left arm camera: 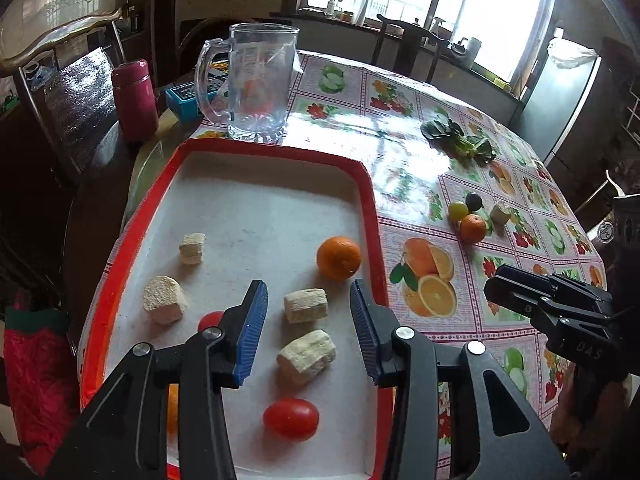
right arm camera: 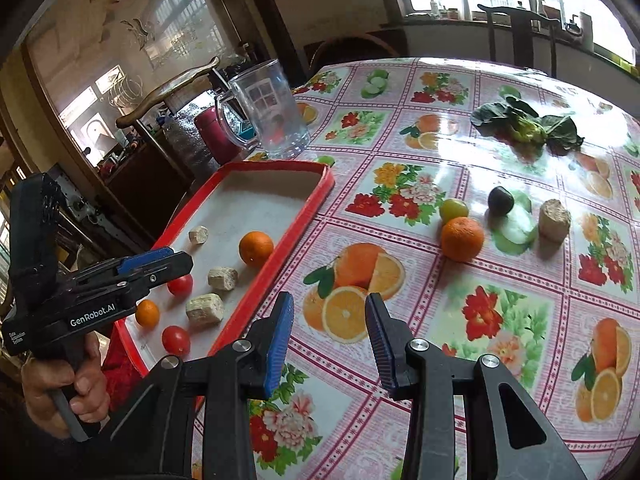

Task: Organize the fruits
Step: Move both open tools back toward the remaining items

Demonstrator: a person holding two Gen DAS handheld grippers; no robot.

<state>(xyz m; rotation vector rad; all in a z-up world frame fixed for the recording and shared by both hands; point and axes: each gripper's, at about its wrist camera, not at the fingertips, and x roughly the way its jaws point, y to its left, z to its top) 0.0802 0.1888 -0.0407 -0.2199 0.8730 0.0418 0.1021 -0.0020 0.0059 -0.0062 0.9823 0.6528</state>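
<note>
A red-rimmed tray (left arm camera: 276, 146) (right arm camera: 316, 196) holds an orange (left arm camera: 338, 257) (right arm camera: 256, 248), two red tomatoes (left arm camera: 291, 418) (right arm camera: 176, 340), a small orange fruit (right arm camera: 147, 313) and several pale chunks (left arm camera: 306, 305). My left gripper (left arm camera: 308, 320) is open and empty above the tray, over the chunks. On the tablecloth lie an orange (right arm camera: 462, 239) (left arm camera: 473, 229), a green grape (right arm camera: 453, 209), a dark fruit (right arm camera: 501, 200) and a pale chunk (right arm camera: 554, 220). My right gripper (right arm camera: 330, 338) is open and empty over the cloth, just right of the tray.
A glass mug (left arm camera: 256, 84) (right arm camera: 268, 112) stands behind the tray. A red flask (left arm camera: 134, 100) and a blue box (left arm camera: 184, 98) sit further left. Leafy greens (right arm camera: 528, 126) (left arm camera: 460, 142) lie at the far side of the table. Chairs surround the table.
</note>
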